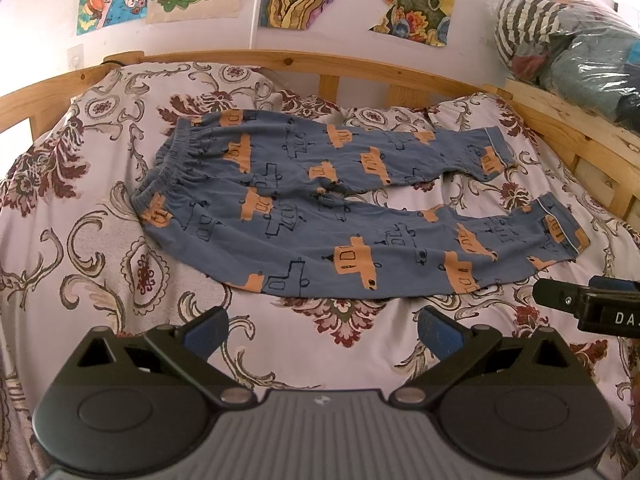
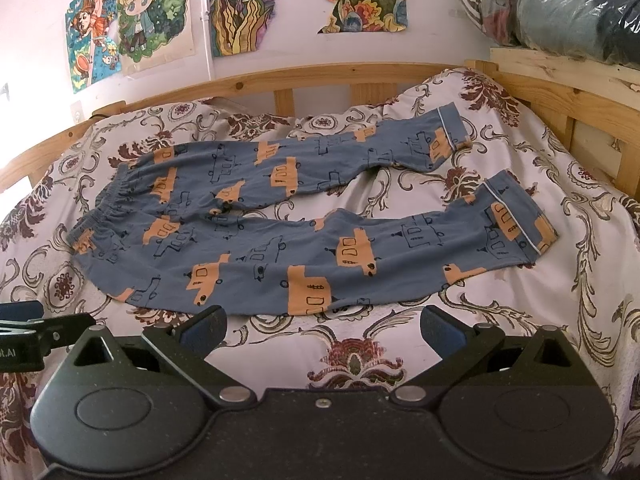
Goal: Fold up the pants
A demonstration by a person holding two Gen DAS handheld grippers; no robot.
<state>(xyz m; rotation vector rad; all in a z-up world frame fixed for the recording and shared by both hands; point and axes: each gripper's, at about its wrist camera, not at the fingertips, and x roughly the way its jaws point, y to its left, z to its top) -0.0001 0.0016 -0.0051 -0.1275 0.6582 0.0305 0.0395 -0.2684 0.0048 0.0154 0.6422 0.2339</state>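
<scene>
Ahead of the left hand-held gripper (image 1: 322, 330), spread flat across a bed: blue pants (image 1: 340, 216) printed with orange vehicles. Released and empty, jaws wide apart, blue pads (image 1: 438, 330) hovering just short of the near leg's lower edge. Ahead and to its left, the elastic waistband (image 1: 176, 164); ahead and to its right, the two cuffs (image 1: 560, 228) with pale piping, legs parted by a strip of floral bedspread (image 1: 100, 272). At the far right of the left wrist view, the other tool's black side with white letters "DA", the rest cut off by the frame edge.

Right hand-held gripper (image 2: 322, 330) likewise released, jaws spread, holding nothing, tips near the pants' (image 2: 304, 240) lower hem but apart from it. To its left, part of the left tool with white letters ".AI" readable. Beyond the pants, a wooden bed rail (image 2: 320, 74); above that, cartoon posters (image 2: 136, 20) on the wall, no legible text. Ahead and far right, plastic-wrapped bundles (image 2: 568, 4) on a wooden ledge, one striped.
</scene>
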